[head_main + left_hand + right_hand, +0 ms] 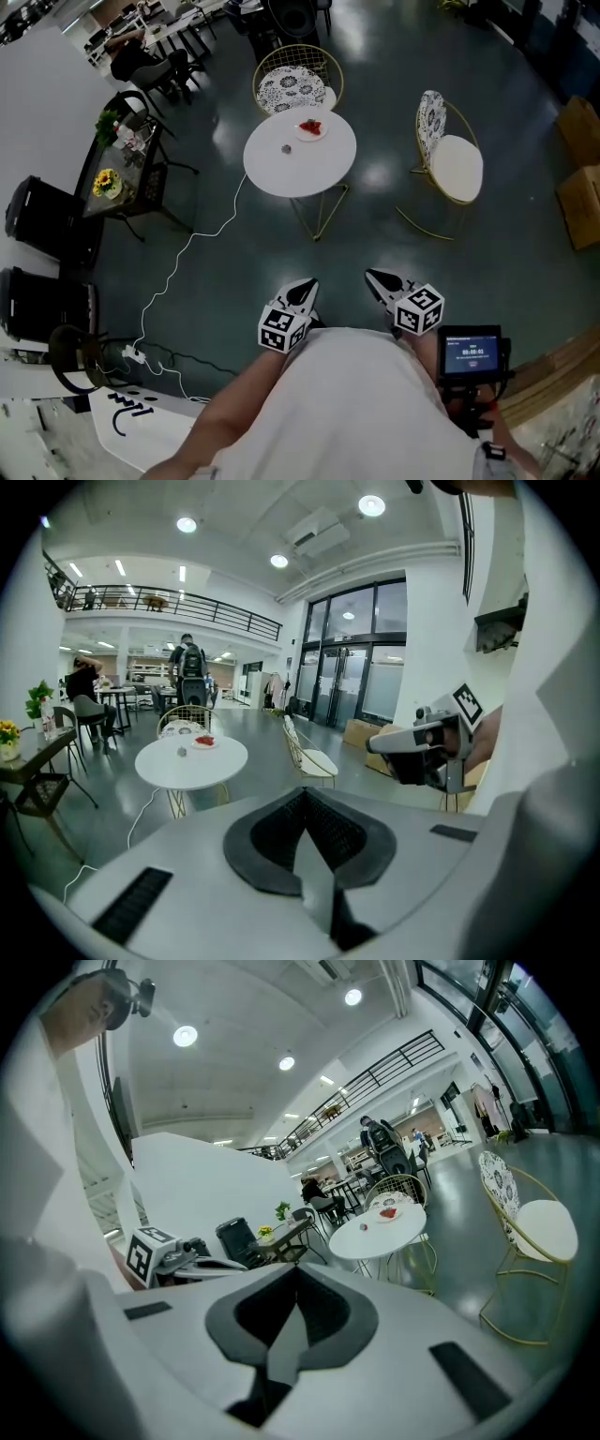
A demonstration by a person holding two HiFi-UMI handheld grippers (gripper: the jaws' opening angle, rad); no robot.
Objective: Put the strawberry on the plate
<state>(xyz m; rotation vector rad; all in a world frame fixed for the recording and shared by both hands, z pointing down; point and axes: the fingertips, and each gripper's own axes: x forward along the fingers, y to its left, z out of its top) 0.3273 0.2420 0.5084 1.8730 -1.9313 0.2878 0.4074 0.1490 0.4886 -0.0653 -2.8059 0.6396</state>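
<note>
Both tools are held low & close to the body, side by side in front of the person's white top, tips pointing fwd toward the desk and a bit down. The left tool (pixel 307 284) has its jaws closed tight, tips together, nothing btwn them. The right tool (pixel 373 276) looks the same in its own view: jaws meeting, nothing held. Each marker cube sits nr the person's waist. A small lit screen (pixel 472 352) is mounted just right of the right tool.

The round white desk (pixel 281 173) stands well apart from both tools, across open floor. The plate (pixel 312 135) sits nr the desk's far edge, w/ the strawberry (pixel 310 126) on it. A small greyish thing (pixel 287 148) lies on the desk just left of the plate; can't tell what it is.

Room: dark glossy floor (pixel 234 253), big open hall w/ glass doors and a railed upper level in the gripper views. A gold wire chair (pixel 292 82) w/ a patterned cushion is behind the desk, and a 2nd chair (pixel 452 159) to its right. At left is a dark side table (pixel 131 187) w/ yellow flowers (pixel 106 181), then black chairs (pixel 47 220). A white cable (pixel 178 272) trails over the floor from nr the desk. Cardboard boxes (pixel 579 178) sit at the right edge.
</note>
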